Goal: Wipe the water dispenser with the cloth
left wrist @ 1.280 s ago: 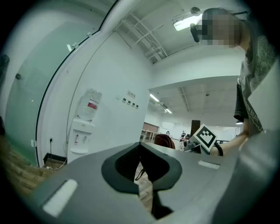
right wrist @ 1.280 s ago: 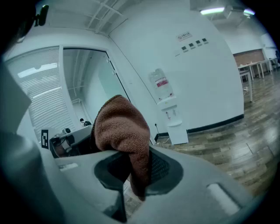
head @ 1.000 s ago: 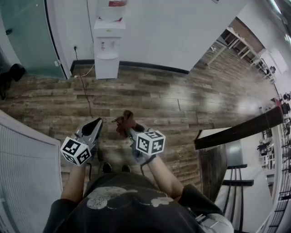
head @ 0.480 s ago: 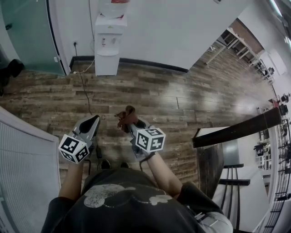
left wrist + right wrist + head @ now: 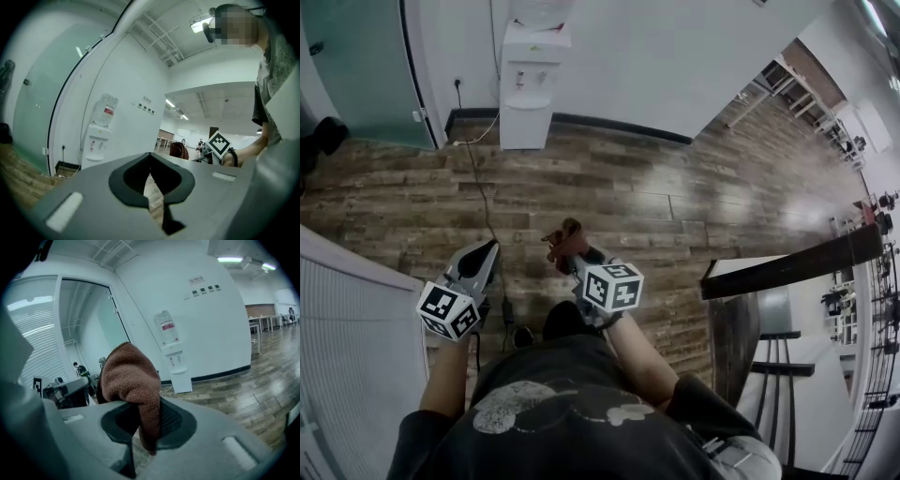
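Observation:
The white water dispenser (image 5: pixel 530 84) stands against the far wall with a bottle on top, well ahead of both grippers. It also shows in the left gripper view (image 5: pixel 101 140) and the right gripper view (image 5: pixel 172 359). My right gripper (image 5: pixel 569 246) is shut on a brown cloth (image 5: pixel 563 238), which bunches up above the jaws (image 5: pixel 129 373). My left gripper (image 5: pixel 487 253) is held beside it at waist height, shut with nothing in it (image 5: pixel 150 157). From the left gripper view, the cloth (image 5: pixel 179 151) and the right gripper's marker cube (image 5: pixel 219 145) appear to the right.
A cable (image 5: pixel 478 183) runs from a wall socket across the wooden floor (image 5: pixel 656 206). A frosted glass door (image 5: pixel 352 70) is left of the dispenser. A dark table edge (image 5: pixel 787 267) and stools stand at the right. A slatted white panel (image 5: pixel 347 328) is at my left.
The person has stepped forward toward the dispenser, one foot now ahead under the grippers. Both grippers stay at the same height; the right still holds the cloth.

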